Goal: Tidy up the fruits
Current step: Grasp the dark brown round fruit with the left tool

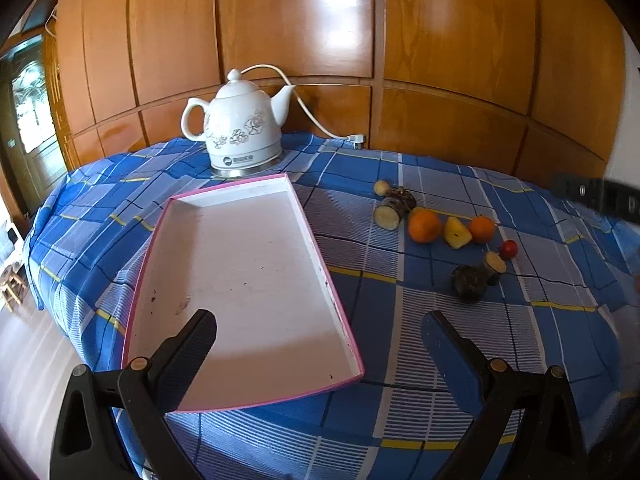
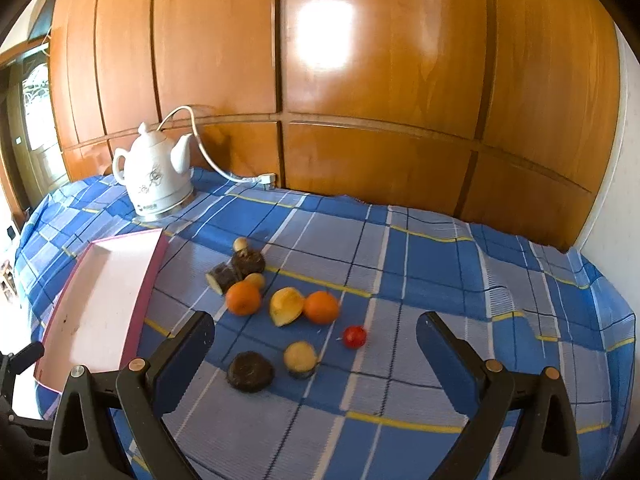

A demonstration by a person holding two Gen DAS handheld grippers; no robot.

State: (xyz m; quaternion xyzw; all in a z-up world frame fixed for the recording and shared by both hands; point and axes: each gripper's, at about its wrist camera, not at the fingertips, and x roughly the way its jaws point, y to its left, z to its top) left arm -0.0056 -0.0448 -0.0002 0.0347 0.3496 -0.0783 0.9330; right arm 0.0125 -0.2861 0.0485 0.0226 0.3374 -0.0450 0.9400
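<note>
Fruits [image 2: 280,312] lie loose on a blue checked tablecloth [image 2: 420,288], to the right of a pink-rimmed tray [image 1: 340,308].

From the left: a white floral electric kettle [image 1: 240,132] stands at the back by the wood panelling, its cord running to a plug [image 1: 357,141] on the cloth; the tray in front of it holds no fruit (only a few dark specks). Right of the tray sit dark cut root pieces [image 2: 236,270], an orange [image 2: 243,298], a yellow fruit piece [image 2: 285,306], a second orange [image 2: 321,307] and a small red tomato [image 2: 355,336]. Nearer the right wrist camera lie a dark round lump [image 2: 251,371] and a pale-faced cut piece [image 2: 300,359]. The left gripper [image 1: 320,344] hangs wide open over the tray's near corner, holding nothing; the right gripper [image 2: 316,344] is spread equally wide above the fruits, also holding nothing.
</note>
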